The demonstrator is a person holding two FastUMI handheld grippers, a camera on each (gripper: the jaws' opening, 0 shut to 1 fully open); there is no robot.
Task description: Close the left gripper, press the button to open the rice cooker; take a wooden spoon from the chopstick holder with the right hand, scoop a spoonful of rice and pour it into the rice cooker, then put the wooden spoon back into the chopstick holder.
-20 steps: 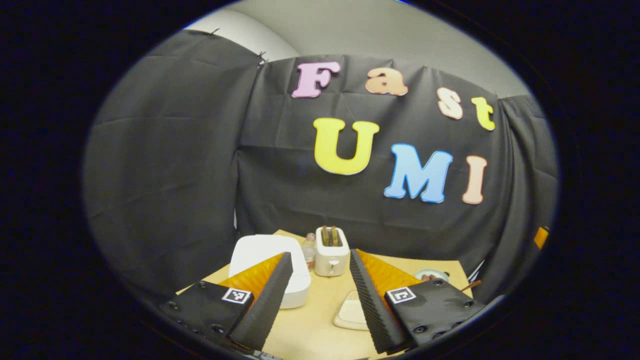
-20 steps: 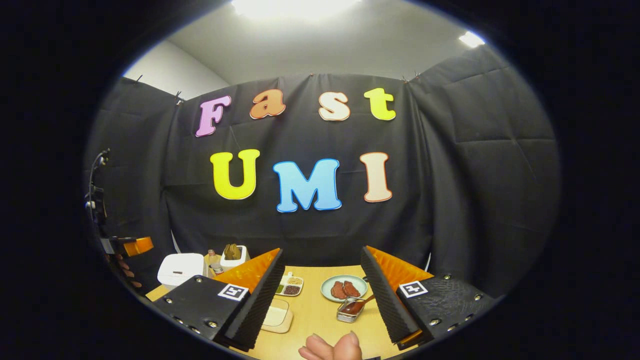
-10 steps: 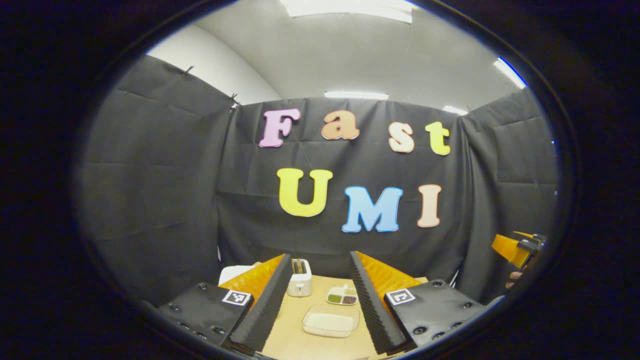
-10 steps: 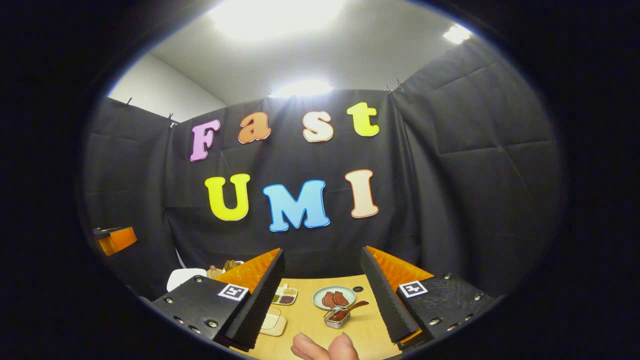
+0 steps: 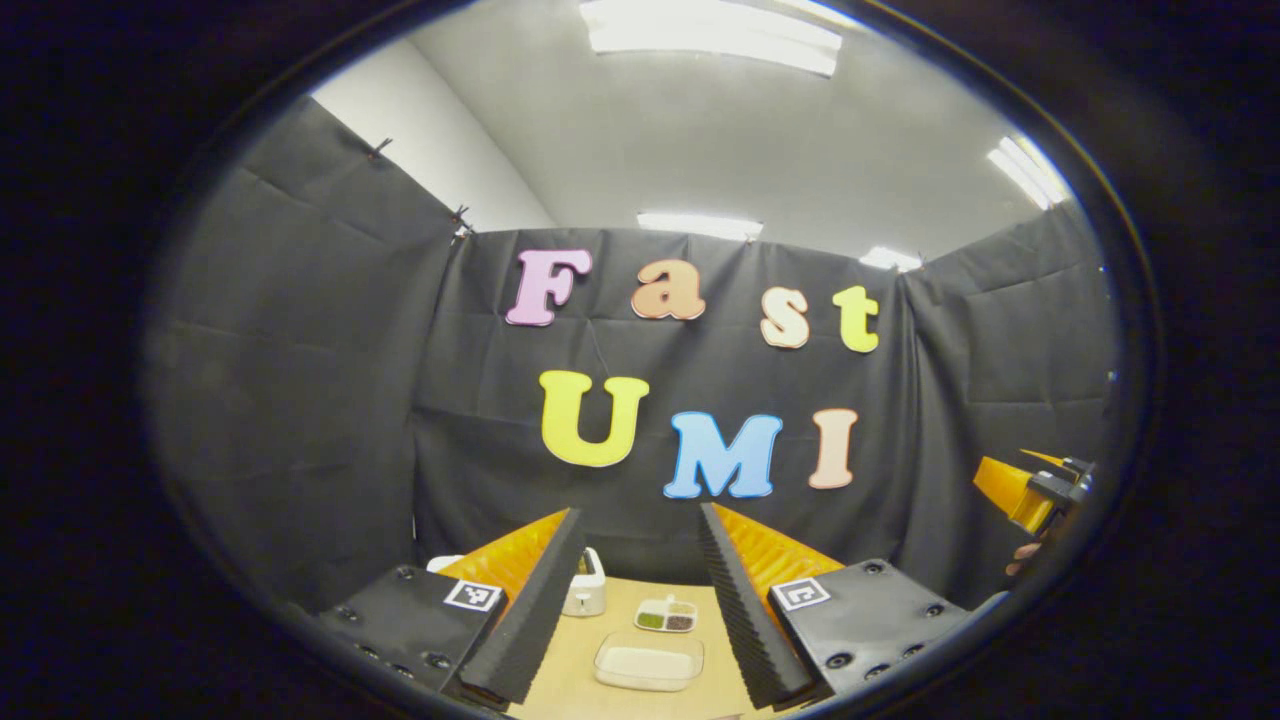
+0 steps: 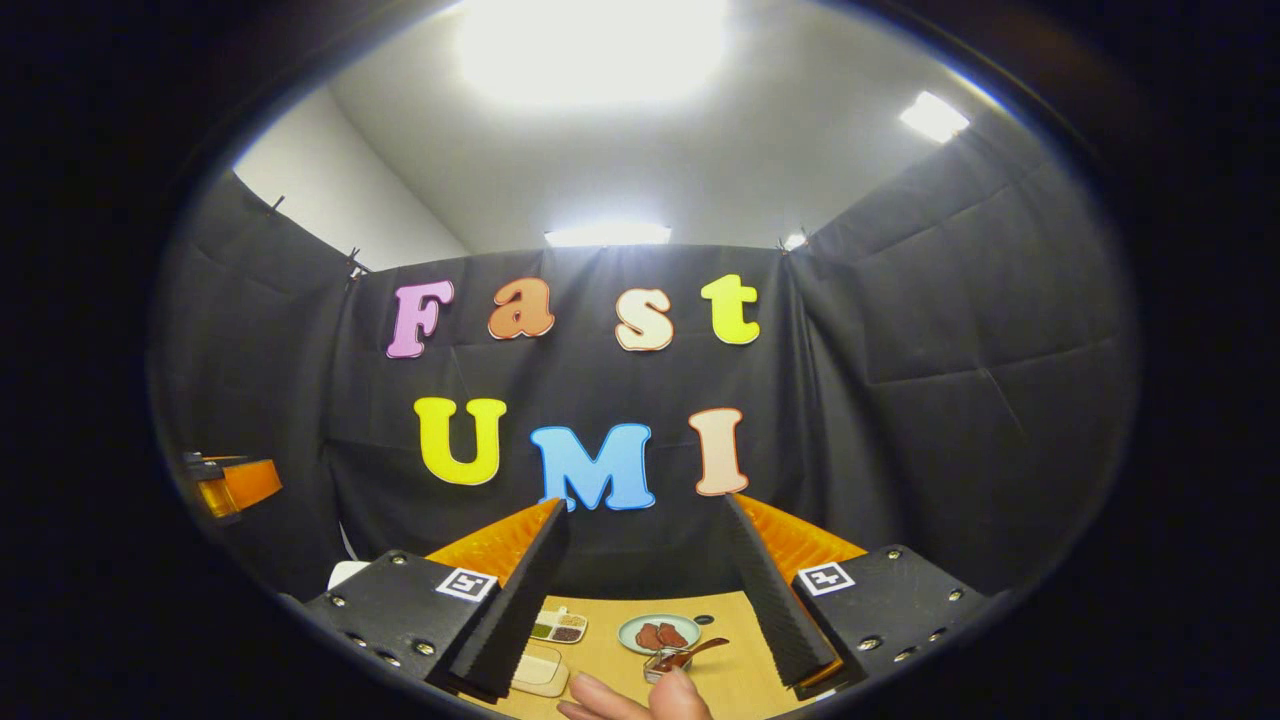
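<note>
Rice cooker (image 6: pixel 347 573): a white body, seen in the right gripper view as a small patch at the table's (image 6: pixel 735 675) far left end, mostly hidden behind the right gripper's (image 6: pixel 650 590) left finger. Taking the table as landmark, the wooden spoon (image 6: pixel 690 656) lies near its middle, its handle slanting up out of a small metal holder (image 6: pixel 658 668); a plate (image 6: pixel 645 634) with two brown pieces sits just behind that holder. A divided dish (image 6: pixel 560 629) of grains stands left of the plate, and a shallow container of rice (image 6: pixel 538 670) nearer the front edge. The spoon appears between the right gripper's fingers, well ahead of them; those fingers stand wide apart, holding nothing. Fingertips of a hand (image 6: pixel 640 700) show at the table's front edge. In the left gripper view, the left gripper (image 5: pixel 640 580) is likewise spread and empty above the table (image 5: pixel 570 660), with the rice container (image 5: pixel 648 660) and divided dish (image 5: pixel 665 615) ahead of it.
</note>
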